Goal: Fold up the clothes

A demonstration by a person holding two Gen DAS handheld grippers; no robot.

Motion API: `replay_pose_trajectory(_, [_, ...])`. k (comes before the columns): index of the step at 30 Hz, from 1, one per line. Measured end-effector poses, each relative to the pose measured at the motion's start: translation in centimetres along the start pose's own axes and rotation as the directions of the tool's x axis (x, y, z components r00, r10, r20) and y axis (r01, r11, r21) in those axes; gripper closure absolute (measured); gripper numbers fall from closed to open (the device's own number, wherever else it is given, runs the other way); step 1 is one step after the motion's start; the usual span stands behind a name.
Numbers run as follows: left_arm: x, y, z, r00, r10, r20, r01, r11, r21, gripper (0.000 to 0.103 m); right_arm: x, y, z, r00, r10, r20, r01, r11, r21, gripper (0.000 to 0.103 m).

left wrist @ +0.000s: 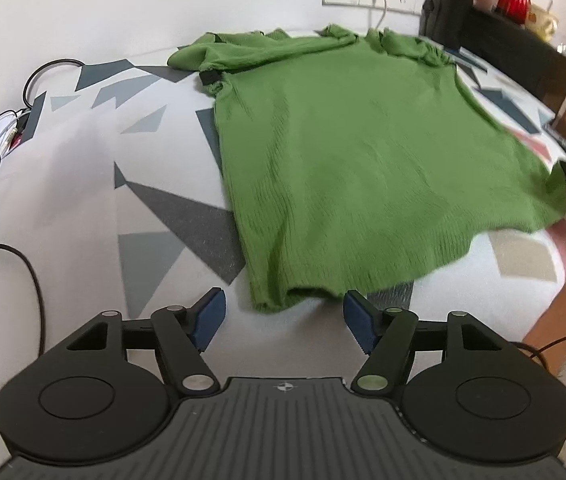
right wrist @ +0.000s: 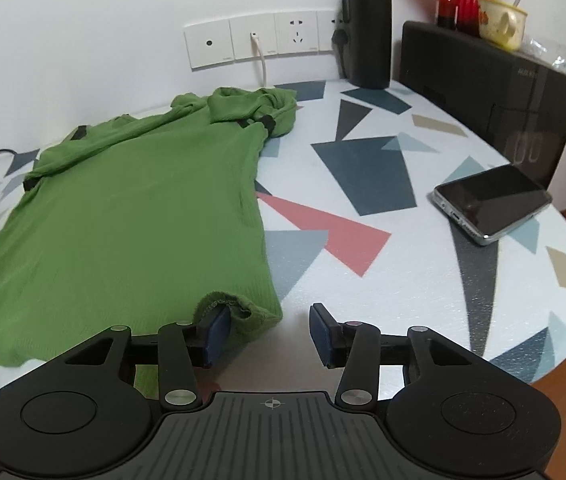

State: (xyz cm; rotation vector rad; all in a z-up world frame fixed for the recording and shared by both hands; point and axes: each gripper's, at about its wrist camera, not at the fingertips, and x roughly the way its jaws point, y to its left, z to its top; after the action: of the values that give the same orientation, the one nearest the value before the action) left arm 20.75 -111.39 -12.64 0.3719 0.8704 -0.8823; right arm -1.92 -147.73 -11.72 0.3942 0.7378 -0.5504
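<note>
A green shirt (left wrist: 363,160) lies spread nearly flat on the table (right wrist: 383,280), which wears a white cloth printed with grey, blue and pink shapes; its hem is toward the near edge and its collar and bunched sleeves are toward the far wall, under the wall sockets (right wrist: 263,38). The left gripper (left wrist: 285,320) hovers just short of the hem's near left corner, its blue pads spread apart with nothing between them, the cloth edge lying just beyond the tips. The right gripper (right wrist: 269,334) sits at the hem's near right corner, also released: its left pad rests against or just over a curled-up lip of fabric, but the other pad stands clear over bare tablecloth, so nothing is pinched. The shirt looks like a thin, crinkled knit, light and limp, so it will likely drape and sag rather than hold any shape, and it may drag or bunch on the tablecloth if pulled flat. The sensible holds appear to be the two hem corners, each pinched through both layers, so the lower half can be lifted evenly and carried toward the collar. A phone (right wrist: 491,204), a black bottle (right wrist: 367,28) and a dark box (right wrist: 483,88) stand to the right, well apart from the garment.
</note>
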Motion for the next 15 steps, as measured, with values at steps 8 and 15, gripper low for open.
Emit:
replay_pose_trajectory(8, [-0.9,1.6,0.9,0.991,-0.121,0.048,0.127,0.981,-0.146,0.092,-1.0,-1.1,1.1,0.999,-0.034,0.037,0.035,0.999,-0.011,0.099])
replay_pose_trajectory(15, [-0.9,0.1,0.4,0.996,-0.09,0.007,0.09,0.994,-0.061,0.054,-0.8,-4.4,2.2,0.995,-0.098,-0.008,0.099,0.993,0.059,0.094])
